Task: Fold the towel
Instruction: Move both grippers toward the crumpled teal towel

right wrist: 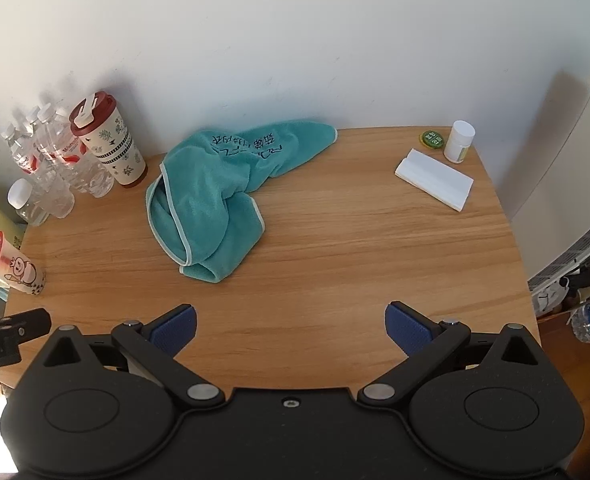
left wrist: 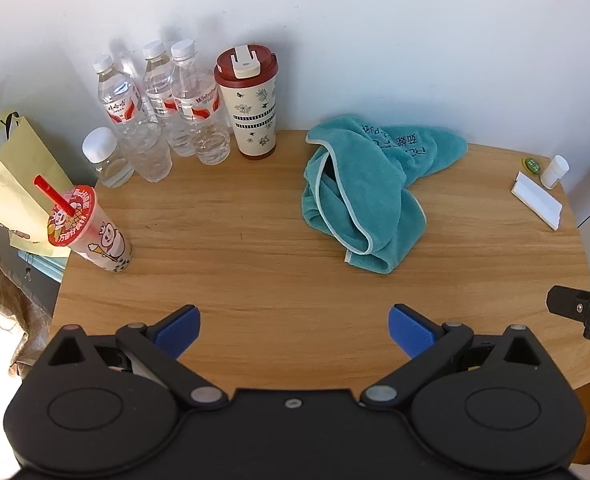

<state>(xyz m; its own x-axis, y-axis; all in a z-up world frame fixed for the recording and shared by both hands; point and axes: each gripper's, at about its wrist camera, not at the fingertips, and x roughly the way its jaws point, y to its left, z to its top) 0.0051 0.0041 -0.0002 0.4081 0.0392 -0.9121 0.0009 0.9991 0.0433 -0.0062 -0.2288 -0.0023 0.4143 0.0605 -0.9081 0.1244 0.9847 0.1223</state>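
A teal towel (left wrist: 367,188) with pale edging and dark embroidered lettering lies crumpled in a heap on the wooden table (left wrist: 255,272), toward the back. The same towel (right wrist: 215,196) shows left of centre in the right wrist view. My left gripper (left wrist: 294,330) hovers over the table's near edge, open, its blue pads (left wrist: 177,330) wide apart and empty, well short of the towel. My right gripper (right wrist: 291,328) is likewise open and empty above the near edge, with the towel ahead and to its left. Each gripper's body peeks into the other's view at the frame edge.
Several water bottles (left wrist: 155,120) and a patterned tumbler with a red lid (left wrist: 249,104) stand at the back left. A bubble-tea cup with a red straw (left wrist: 89,228) sits at the left edge. A white box (right wrist: 435,178), a pill bottle (right wrist: 459,140) and a green cap (right wrist: 432,139) are back right.
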